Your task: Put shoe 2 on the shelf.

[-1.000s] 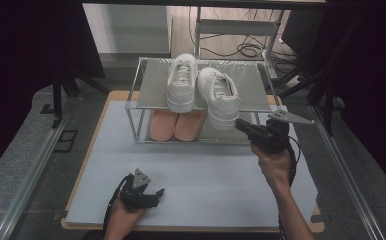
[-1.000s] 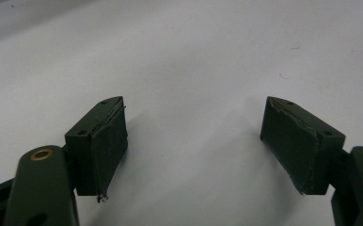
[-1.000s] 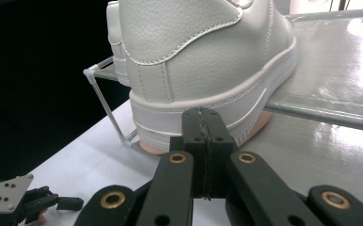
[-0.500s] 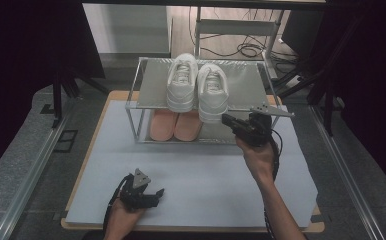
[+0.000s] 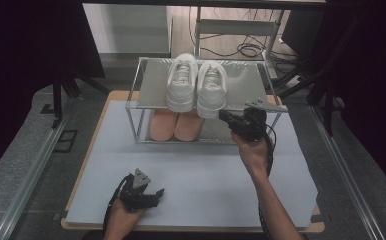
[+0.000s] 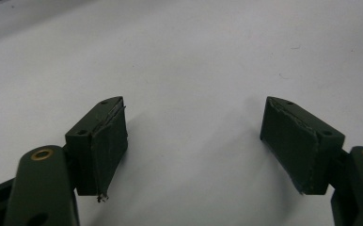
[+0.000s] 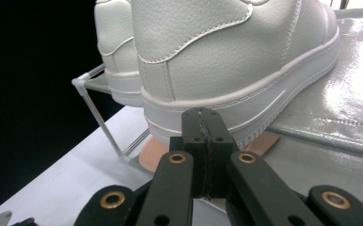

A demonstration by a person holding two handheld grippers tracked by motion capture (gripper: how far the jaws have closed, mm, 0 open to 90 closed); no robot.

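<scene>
Two white sneakers stand side by side on the top shelf of a small rack [image 5: 248, 82], heels toward me: the left sneaker [image 5: 181, 82] and the right sneaker [image 5: 211, 90]. My right gripper [image 5: 223, 116] is shut with nothing in it, its tip just in front of the right sneaker's heel [image 7: 226, 61]. A pair of pink shoes [image 5: 175, 125] lies on the lower shelf. Near the front of the table my left gripper [image 5: 152, 196] rests open over the white mat [image 6: 184, 61], nothing between its pads [image 6: 106, 141].
The rack has thin metal posts [image 7: 99, 117] at its corners. A chair and cables [image 5: 241, 47] stand beyond the table. Dark frames and rails [image 5: 36, 165] run along both sides of the table.
My right gripper has moved left and forward, from beside the rack's right end to the heel of the right sneaker. The left gripper has stayed put.
</scene>
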